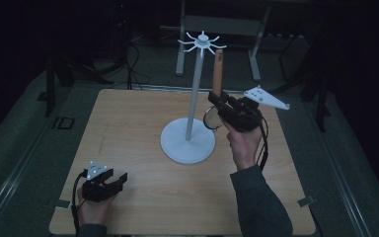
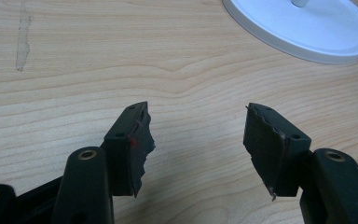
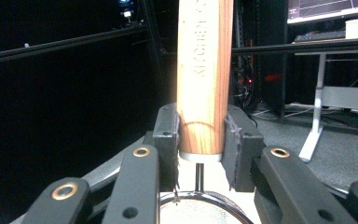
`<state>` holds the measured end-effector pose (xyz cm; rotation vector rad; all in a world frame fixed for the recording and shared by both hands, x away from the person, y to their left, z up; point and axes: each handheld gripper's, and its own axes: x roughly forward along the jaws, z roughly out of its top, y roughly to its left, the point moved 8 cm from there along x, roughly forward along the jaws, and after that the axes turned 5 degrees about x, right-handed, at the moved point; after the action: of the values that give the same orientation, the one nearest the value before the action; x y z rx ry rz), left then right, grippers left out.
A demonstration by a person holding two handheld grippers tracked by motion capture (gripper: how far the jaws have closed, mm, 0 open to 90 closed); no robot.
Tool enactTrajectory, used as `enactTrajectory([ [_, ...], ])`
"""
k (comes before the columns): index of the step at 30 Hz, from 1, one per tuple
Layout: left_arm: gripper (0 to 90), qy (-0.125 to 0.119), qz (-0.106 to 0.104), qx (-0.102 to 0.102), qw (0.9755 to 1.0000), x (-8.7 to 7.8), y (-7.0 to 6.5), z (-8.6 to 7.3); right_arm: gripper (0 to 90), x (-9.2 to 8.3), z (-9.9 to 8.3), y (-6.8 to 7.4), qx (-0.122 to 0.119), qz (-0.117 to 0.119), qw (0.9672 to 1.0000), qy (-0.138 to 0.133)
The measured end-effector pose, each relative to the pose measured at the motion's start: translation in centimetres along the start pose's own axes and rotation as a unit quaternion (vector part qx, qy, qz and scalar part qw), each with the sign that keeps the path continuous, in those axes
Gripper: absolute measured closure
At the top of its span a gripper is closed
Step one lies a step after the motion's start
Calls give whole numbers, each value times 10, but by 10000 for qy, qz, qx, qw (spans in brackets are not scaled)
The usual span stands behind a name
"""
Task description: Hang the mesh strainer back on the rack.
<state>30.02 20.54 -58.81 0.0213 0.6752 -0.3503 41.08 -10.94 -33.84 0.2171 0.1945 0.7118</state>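
The strainer [image 1: 216, 89], a small wire-mesh one with a wooden handle, is up in the air at the right of the white stand [image 1: 189, 129], handle pointing up and its round mesh ring hanging below our right hand-held gripper [image 1: 219, 98]. That hand-held gripper is clenched on the lower end of the handle; in the right gripper view both pads press the wood [image 3: 204, 70] from either side, just above the metal collar. The top of the handle sits near the ring of hooks [image 1: 202, 42] at the head of the stand, slightly right of it and apart from it. Our left hand-held gripper [image 1: 118, 181] rests on the surface [image 1: 138, 128] at the near left, jaws spread with nothing between them.

We judge the aim is hanging the strainer on a hook. The risks we see: the handle could knock the thin pole and rock the stand, since the left hand is not steadying the base; or the smooth wood could slide through the pads, because the grip sits low.
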Motion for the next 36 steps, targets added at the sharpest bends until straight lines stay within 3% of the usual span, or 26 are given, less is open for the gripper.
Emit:
enactTrajectory([
  [29,414,3,-4,6,10000,0,0,0,690,19,3,0,111,74,9996,245],
  [30,413,0,-3,3,10000,0,0,0,682,20,3,-1,82,52,9996,265],
  [33,413,2,-2,2,10000,0,0,0,537,20,1,-2,-48,-148,9996,250],
  [36,413,-2,3,-1,10000,0,0,0,449,19,0,-4,-104,-266,9992,261],
])
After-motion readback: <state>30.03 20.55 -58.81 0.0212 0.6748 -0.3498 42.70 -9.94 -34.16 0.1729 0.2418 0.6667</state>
